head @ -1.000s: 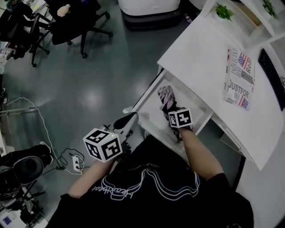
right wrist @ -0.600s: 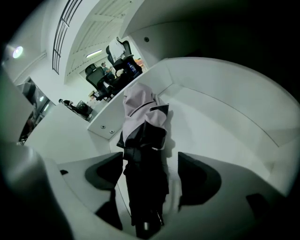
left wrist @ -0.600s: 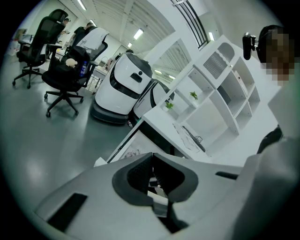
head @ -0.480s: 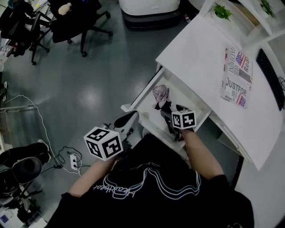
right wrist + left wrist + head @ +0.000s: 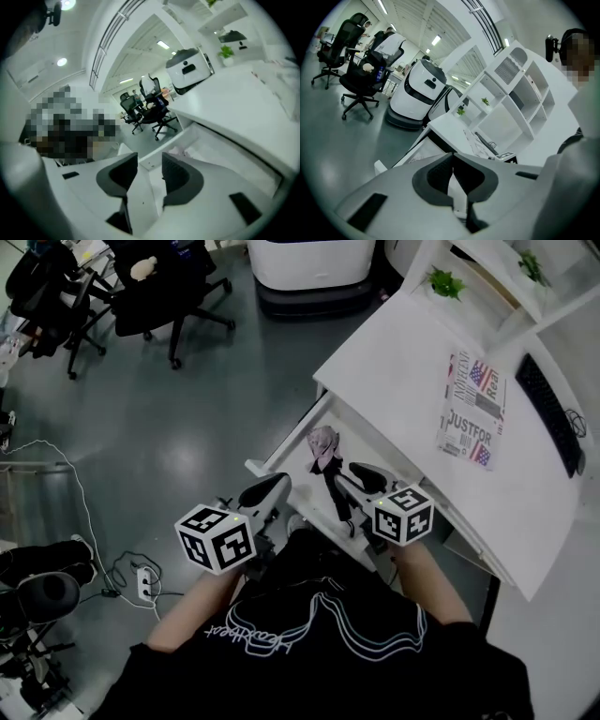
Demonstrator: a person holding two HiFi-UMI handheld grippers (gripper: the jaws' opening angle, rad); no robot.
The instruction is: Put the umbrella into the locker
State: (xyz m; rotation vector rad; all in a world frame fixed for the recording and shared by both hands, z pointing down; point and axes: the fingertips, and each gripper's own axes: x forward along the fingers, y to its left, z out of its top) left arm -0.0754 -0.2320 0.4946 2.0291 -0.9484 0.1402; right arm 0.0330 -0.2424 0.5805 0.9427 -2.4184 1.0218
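The umbrella lies in the open locker. Beside it the empty right tongs are closing, and the left tongs are closed on nothing.

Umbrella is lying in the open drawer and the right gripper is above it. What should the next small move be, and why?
Probably bring the left gripper, jaws shut, to the front of the drawer and start pushing it closed. The umbrella appears to lie fully inside, and the right gripper is clear of it, jaws closing on nothing.
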